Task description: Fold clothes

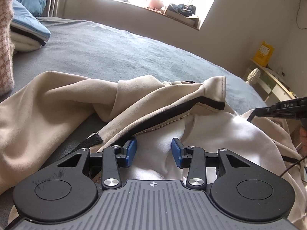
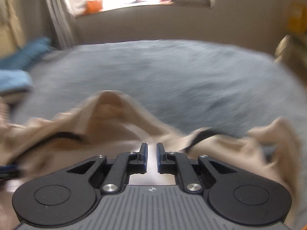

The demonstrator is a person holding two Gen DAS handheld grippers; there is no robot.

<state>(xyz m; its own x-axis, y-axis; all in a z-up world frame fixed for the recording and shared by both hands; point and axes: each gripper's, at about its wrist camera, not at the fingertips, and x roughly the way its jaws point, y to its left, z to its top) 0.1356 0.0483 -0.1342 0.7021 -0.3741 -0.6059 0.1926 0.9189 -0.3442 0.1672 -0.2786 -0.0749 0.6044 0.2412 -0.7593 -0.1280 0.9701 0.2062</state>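
A beige zip jacket [image 1: 57,99] lies crumpled on the grey bed [image 1: 134,53], its black-edged zipper [image 1: 172,113] thrown open over the white lining [image 1: 211,134]. My left gripper [image 1: 154,153] sits low on that lining with its blue pads well apart, the cloth lying between and under them, not pinched. In the blurred right wrist view the jacket [image 2: 107,115] bunches up in ridges in front of my right gripper [image 2: 152,153]. Its jaws stand a narrow slit apart with pale cloth showing through, and no grip shows. A black bar of the right-hand tool [image 1: 284,109] reaches in at the right edge.
A folded stack topped by blue cloth [image 1: 28,25] lies at the bed's far left, also in the right wrist view [image 2: 15,78]. Pink checked fabric [image 1: 5,38] hangs at the left edge. A cluttered windowsill [image 1: 172,9] runs behind, and a shelf with a yellow box [image 1: 262,53] stands on the right.
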